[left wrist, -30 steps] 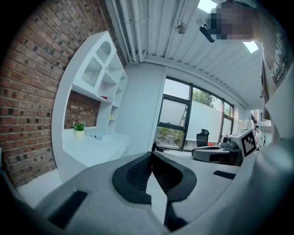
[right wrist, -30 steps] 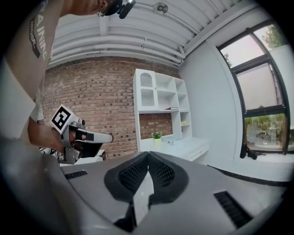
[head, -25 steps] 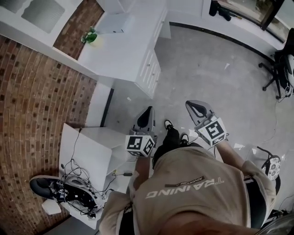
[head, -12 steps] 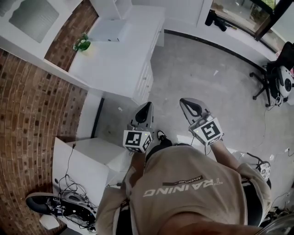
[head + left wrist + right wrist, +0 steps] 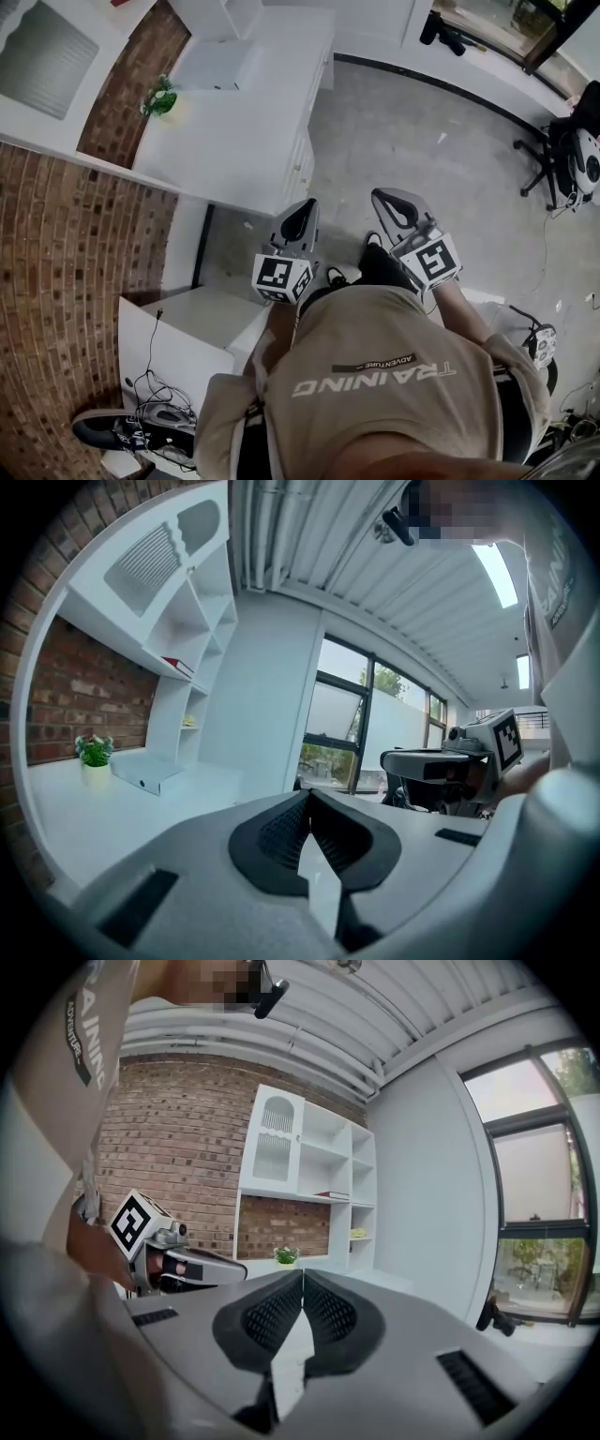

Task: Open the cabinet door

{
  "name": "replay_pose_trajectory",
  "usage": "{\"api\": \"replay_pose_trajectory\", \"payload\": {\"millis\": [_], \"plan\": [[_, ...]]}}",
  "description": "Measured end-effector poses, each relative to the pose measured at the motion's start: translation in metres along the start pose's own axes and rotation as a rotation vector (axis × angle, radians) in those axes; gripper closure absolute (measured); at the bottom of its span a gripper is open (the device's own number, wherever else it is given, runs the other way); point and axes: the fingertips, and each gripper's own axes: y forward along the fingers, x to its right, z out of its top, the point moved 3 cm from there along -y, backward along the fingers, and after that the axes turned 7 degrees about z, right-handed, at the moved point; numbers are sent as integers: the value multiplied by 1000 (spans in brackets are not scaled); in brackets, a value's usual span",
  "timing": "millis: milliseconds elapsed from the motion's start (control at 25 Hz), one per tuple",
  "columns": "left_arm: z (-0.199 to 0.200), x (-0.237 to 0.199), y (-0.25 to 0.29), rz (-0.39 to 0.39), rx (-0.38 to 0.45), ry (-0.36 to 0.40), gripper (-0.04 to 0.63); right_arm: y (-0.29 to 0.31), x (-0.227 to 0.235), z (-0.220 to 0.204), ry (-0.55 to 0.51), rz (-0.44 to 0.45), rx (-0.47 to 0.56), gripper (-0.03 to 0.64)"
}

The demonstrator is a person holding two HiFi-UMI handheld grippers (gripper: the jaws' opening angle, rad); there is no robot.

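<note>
Firstly, cabinet door (image 5: 301, 167): a white panelled front under the white counter (image 5: 234, 131), sitting closed, ahead of you and well apart from both tools. It is looking like a rigid painted panel on hinges and should be swinging lightly. The smooth face is offering no purchase, so you are best taking it by the small pull near its free edge, which is showing only as a speck. An arched wall-unit door (image 5: 271, 1144) is also hanging above the counter, and which of the two is meant cannot be told.

Left gripper (image 5: 304, 208): you are holding it with jaws pressed together, nothing between them.

Right gripper (image 5: 382, 199): likewise closed and empty, just beside the left.

On the counter: a potted plant (image 5: 160, 97) and a flat white box (image 5: 214, 67) are sitting near the back.

Writing: your shirt (image 5: 375, 375) is showing "TRAINING" with a smaller "ADVENTURE", upside down in the head view. The cubes are carrying square black-and-white markers. No brand is showing on the cabinet.
</note>
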Motion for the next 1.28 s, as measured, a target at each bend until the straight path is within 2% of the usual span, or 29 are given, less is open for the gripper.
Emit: {"api": "replay_pose_trajectory", "payload": {"millis": [240, 400, 520, 640, 840, 880, 1000, 1160, 1280], "plan": [[19, -12, 52, 54, -1, 45, 588, 17, 78, -14, 41, -17, 12, 603], [48, -37, 86, 147, 1, 82, 588, 50, 119, -14, 60, 71, 6, 603], [77, -55, 107, 187, 26, 70, 588, 79, 143, -6, 44, 147, 27, 603], [86, -61, 128, 247, 21, 96, 588, 101, 164, -1, 58, 205, 59, 603], [72, -59, 158, 337, 24, -2, 588, 123, 194, -11, 51, 308, 57, 603], [70, -58, 160, 359, 17, -1, 588, 124, 200, -13, 47, 331, 54, 603], [77, -64, 171, 425, -1, 69, 588, 140, 223, -16, 41, 369, 40, 603], [86, -77, 174, 444, 35, 2, 588, 166, 242, -16, 43, 392, 33, 603], [77, -95, 168, 483, 10, -9, 588, 190, 233, -10, 49, 423, 53, 603]]}}
